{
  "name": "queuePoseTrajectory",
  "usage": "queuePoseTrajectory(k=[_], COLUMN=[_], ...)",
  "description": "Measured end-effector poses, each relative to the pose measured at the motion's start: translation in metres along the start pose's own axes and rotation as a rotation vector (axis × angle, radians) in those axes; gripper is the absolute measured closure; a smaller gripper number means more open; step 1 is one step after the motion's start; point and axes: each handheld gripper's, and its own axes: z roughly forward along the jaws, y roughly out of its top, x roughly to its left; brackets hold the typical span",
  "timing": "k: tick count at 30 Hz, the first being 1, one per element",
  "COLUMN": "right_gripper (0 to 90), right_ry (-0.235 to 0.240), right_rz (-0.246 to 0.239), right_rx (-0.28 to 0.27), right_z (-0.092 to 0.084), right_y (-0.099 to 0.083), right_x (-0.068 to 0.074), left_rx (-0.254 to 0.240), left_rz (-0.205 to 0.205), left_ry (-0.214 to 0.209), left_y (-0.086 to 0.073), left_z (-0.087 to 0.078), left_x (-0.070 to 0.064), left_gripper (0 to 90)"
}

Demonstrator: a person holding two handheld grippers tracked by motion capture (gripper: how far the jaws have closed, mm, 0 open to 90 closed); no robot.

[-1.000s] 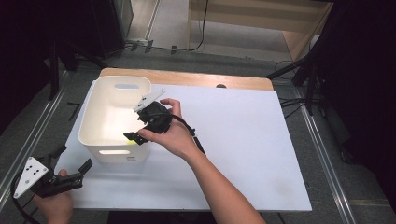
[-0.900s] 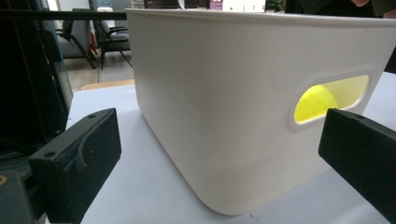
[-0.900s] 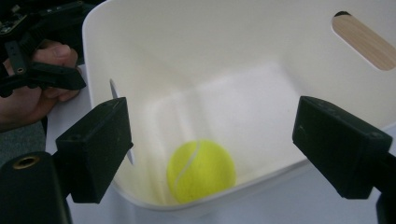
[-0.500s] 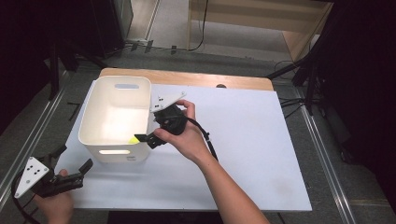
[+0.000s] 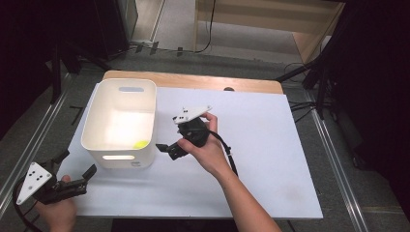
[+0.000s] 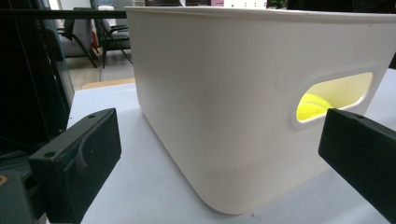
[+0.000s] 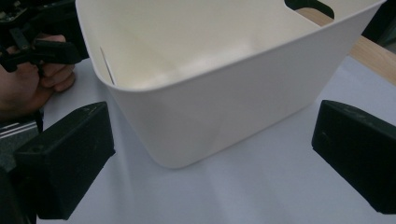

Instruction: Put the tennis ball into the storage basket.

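A white plastic bin (image 5: pixel 128 82) stands on the left part of the white table (image 5: pixel 270 145). A yellow-green ball (image 5: pixel 141 144) lies inside it at the near right corner, and it shows through the bin's handle slot as the ball (image 6: pixel 313 105). My right gripper (image 5: pixel 167 149) hovers just outside the bin's right wall. Its jaws have just been opening and stand open with nothing between them. In its own view the right gripper (image 7: pixel 210 140) faces a corner of the bin (image 7: pixel 224 102). My left gripper (image 5: pixel 75 163) is open at the table's near left corner and points at the bin's wall (image 6: pixel 224 107).
A wooden strip (image 5: pixel 193 82) runs along the table's far edge. Metal rails (image 5: pixel 333 164) flank the table. Black stands and cables (image 5: pixel 314 82) are on the floor at the far right. The table's right half is bare white surface. The person's left hand (image 7: pixel 32 88) appears in the right gripper view.
My right gripper has opened and drawn away to the right, out of the bin, leaving the ball inside. My left gripper has stayed where it was.
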Motion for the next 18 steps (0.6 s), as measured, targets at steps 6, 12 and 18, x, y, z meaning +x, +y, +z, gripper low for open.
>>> queuePoseTrajectory(k=[6,12,18], right_gripper=[0.0,0.0,0.0], right_ry=[-0.025,-0.06,-0.092], right_rz=[0.022,0.043,0.054], right_rx=[-0.004,-0.024,-0.031], right_z=[-0.007,-0.021,-0.035], right_y=[-0.02,-0.038,-0.056], right_x=[-0.004,-0.01,-0.014], left_rx=[-0.008,-0.004,-0.004], left_rz=[-0.006,-0.004,-0.004], left_ry=[-0.006,-0.002,-0.001], left_y=[0.0,0.0,0.0], left_z=[-0.001,-0.001,-0.001], left_x=[0.001,0.001,0.001], left_gripper=[0.0,0.0,0.0])
